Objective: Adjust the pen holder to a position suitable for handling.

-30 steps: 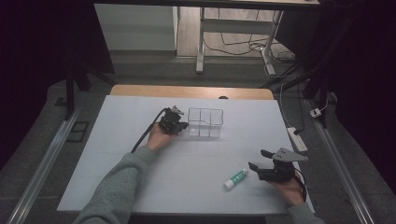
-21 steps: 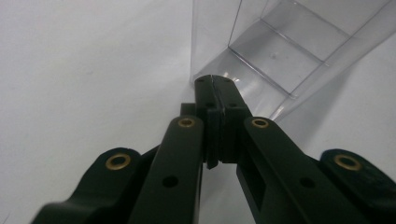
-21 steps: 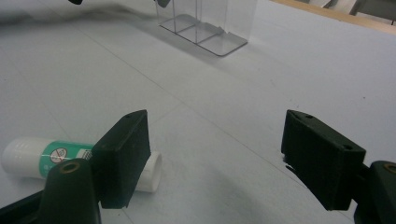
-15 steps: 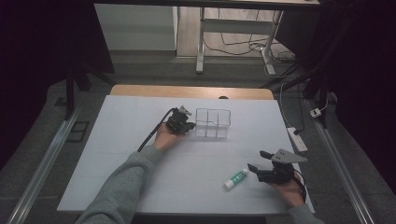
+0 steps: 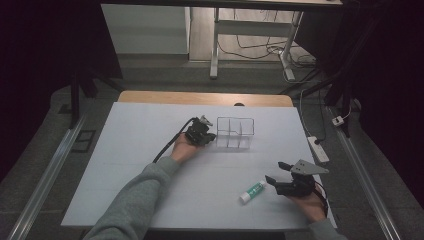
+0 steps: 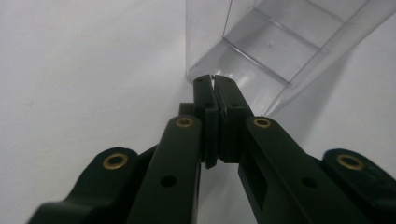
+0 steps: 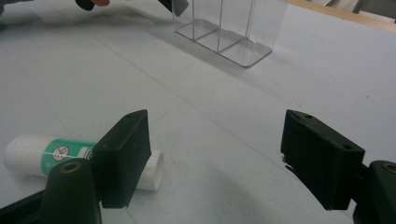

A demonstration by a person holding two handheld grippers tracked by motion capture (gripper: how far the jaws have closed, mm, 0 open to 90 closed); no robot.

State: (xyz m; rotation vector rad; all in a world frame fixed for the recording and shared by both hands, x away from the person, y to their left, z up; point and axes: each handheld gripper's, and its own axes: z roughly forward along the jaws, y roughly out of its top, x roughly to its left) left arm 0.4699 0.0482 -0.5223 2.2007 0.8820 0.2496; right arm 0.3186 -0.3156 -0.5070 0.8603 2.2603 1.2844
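A clear plastic divided box (image 5: pixel 235 132) stands on the white table (image 5: pixel 125 175) near the middle back. My left gripper (image 5: pixel 209 136) is shut with nothing between its jaws, and its tips touch the base of the box's left wall; in the left gripper view the gripper (image 6: pixel 214 83) meets the box (image 6: pixel 280 42) at its near lower edge. A white tube with a green label (image 5: pixel 252 191) lies at the front right. My right gripper (image 5: pixel 276 172) is open just right of it, low over the table. In the right gripper view the gripper (image 7: pixel 219 158) stands wide, the tube (image 7: pixel 42 154) lies beside and partly behind its left jaw, and the box (image 7: pixel 229 28) is farther off.
A white power strip (image 5: pixel 317 149) lies on the floor past the table's right edge. A wooden strip (image 5: pixel 205 98) runs along the table's far edge. A black cable (image 5: pixel 170 147) trails from the left gripper toward the sleeve.
The left gripper and the clear box have both shifted to the right across the table. The right gripper and the tube have stayed put.
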